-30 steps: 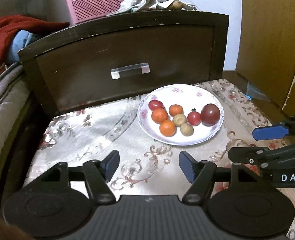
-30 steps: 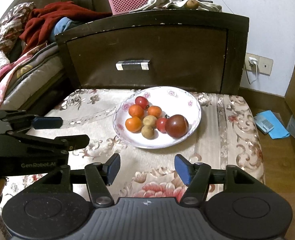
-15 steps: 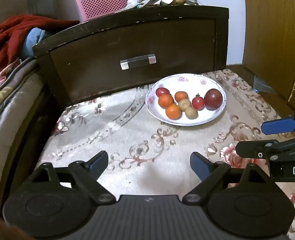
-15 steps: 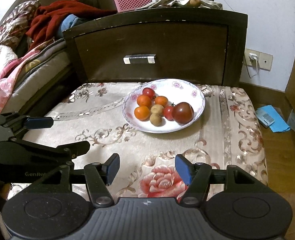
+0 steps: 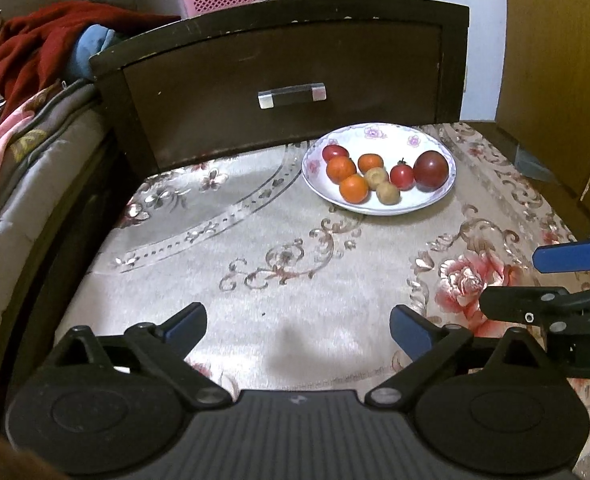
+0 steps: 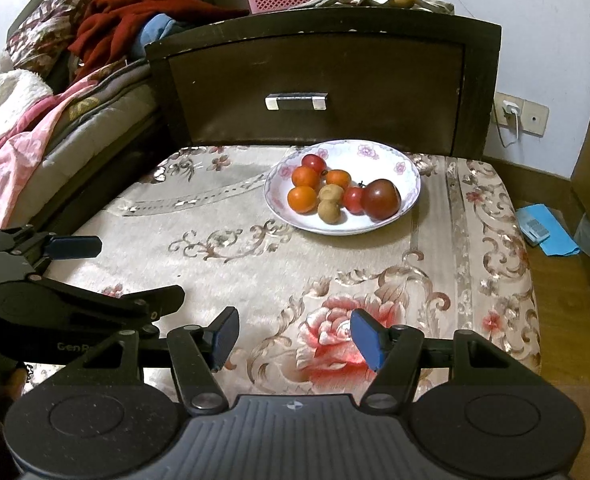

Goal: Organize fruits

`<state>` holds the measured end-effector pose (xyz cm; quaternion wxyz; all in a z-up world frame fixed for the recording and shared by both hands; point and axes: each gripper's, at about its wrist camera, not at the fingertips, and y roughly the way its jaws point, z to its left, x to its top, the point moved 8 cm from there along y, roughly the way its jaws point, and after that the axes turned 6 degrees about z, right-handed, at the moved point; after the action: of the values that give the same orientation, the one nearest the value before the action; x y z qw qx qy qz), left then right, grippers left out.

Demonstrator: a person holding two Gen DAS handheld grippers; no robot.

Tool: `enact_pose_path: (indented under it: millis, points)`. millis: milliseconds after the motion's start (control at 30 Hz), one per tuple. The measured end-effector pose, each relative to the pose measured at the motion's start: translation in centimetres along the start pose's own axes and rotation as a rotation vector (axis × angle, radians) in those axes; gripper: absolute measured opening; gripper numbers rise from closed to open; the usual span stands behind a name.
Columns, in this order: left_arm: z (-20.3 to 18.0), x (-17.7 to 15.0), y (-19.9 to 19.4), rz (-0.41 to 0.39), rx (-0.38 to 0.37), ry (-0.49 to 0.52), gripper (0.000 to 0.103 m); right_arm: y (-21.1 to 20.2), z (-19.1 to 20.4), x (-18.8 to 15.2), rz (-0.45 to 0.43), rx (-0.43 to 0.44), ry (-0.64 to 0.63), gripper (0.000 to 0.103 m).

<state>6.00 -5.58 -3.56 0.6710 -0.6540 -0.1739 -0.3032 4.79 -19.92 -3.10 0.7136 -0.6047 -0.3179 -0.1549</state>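
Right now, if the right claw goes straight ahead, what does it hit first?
Probably the patterned beige cushion top, since the open, empty right claw points down at it. The white floral plate of fruit lies further along, slightly right, but depth is unclear.

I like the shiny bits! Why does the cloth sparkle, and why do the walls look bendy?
Left wrist view: light glares off the tablecloth beside the plate. Both views: the fisheye lens bends the drawer front and darkens the corners.

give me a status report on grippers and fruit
Left gripper open, empty; right gripper open, empty. Fruits all in white floral plate on the embroidered beige cloth. Nothing blocking.
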Motion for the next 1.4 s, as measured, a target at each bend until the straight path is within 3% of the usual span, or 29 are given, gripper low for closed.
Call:
enact_pose_path:
  millis: [1400]
  points:
    - [-0.5,-3.3,-1.5,0.042,0.004,-0.015,0.103,-1.2,1.5,-3.1,0.047,-0.006,-0.002,0.059]
